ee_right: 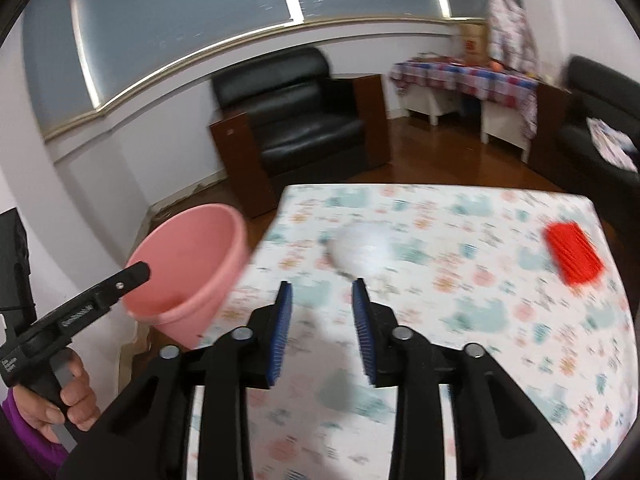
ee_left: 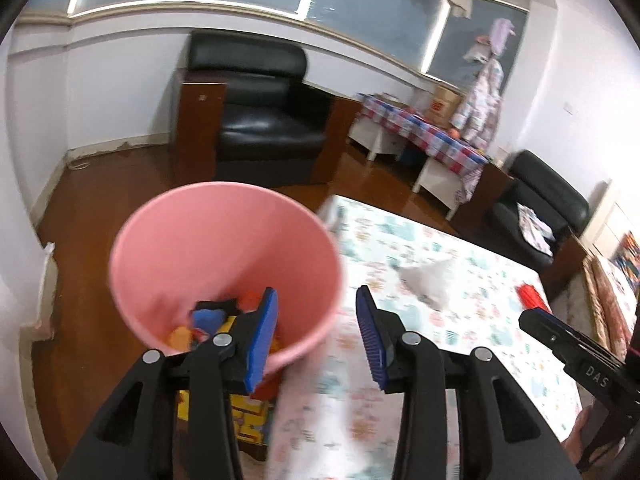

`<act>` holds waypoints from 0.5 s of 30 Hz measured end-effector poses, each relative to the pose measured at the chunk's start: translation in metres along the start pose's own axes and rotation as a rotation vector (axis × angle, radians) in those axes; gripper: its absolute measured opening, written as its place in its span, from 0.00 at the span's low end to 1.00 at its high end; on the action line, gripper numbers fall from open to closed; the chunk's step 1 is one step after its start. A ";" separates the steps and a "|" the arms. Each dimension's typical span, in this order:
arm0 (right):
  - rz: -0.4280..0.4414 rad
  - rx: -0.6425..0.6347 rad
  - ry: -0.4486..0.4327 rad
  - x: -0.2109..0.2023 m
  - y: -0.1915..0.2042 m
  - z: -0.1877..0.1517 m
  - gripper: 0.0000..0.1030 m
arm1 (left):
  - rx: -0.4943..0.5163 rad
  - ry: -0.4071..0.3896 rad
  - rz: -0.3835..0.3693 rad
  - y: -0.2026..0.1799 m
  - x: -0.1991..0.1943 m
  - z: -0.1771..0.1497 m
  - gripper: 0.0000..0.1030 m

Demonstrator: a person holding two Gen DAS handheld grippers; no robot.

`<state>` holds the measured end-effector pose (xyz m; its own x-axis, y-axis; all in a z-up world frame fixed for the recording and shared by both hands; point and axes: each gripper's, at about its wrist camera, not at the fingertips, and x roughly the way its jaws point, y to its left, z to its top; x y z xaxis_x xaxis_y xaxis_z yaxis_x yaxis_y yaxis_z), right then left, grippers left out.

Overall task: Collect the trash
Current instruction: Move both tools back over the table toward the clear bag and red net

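Trash on table [ee_right: 500,360]: one white crumpled wad [ee_right: 362,250] mid-surface, one red packet [ee_right: 574,254] near right edge. One pink bucket [ee_left: 224,264] beside table's left edge, holding colourful scraps. Left gripper [ee_left: 316,330], right gripper [ee_right: 322,330]: both spread, empty

pink bucket [ee_left: 224,264] sits just off the left edge of the patterned table [ee_right: 460,320], mouth wide and unobstructed from above, bottom holds coloured scraps [ee_left: 212,320]. Tabletop mostly bare: blurred white wad [ee_right: 362,248] mid-table just ahead of the right gripper [ee_right: 322,292], red item [ee_right: 574,254] near the right edge, well apart from the wad. Left gripper [ee_left: 316,312] straddles the bucket rim, one finger over the opening. Black armchair [ee_right: 296,120] stands beyond the table's far edge
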<state>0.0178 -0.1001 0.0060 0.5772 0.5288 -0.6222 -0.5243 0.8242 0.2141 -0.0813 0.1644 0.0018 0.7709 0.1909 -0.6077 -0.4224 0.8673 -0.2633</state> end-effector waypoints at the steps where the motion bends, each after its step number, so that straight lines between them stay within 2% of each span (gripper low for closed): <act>1: -0.011 0.014 -0.004 -0.003 -0.009 -0.001 0.39 | 0.010 0.006 -0.013 -0.008 0.001 0.000 0.41; 8: -0.119 0.140 -0.051 -0.030 -0.088 0.000 0.42 | 0.095 0.041 -0.093 -0.070 0.016 0.000 0.45; 11: -0.156 0.201 -0.078 -0.036 -0.121 0.003 0.47 | 0.104 0.064 -0.125 -0.090 0.031 0.003 0.45; 15: -0.210 0.286 -0.093 -0.037 -0.170 0.005 0.51 | 0.118 0.081 -0.129 -0.116 0.054 0.007 0.46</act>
<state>0.0885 -0.2585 -0.0040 0.7152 0.3479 -0.6062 -0.2000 0.9329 0.2994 0.0128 0.0774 0.0042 0.7724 0.0414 -0.6338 -0.2603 0.9309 -0.2563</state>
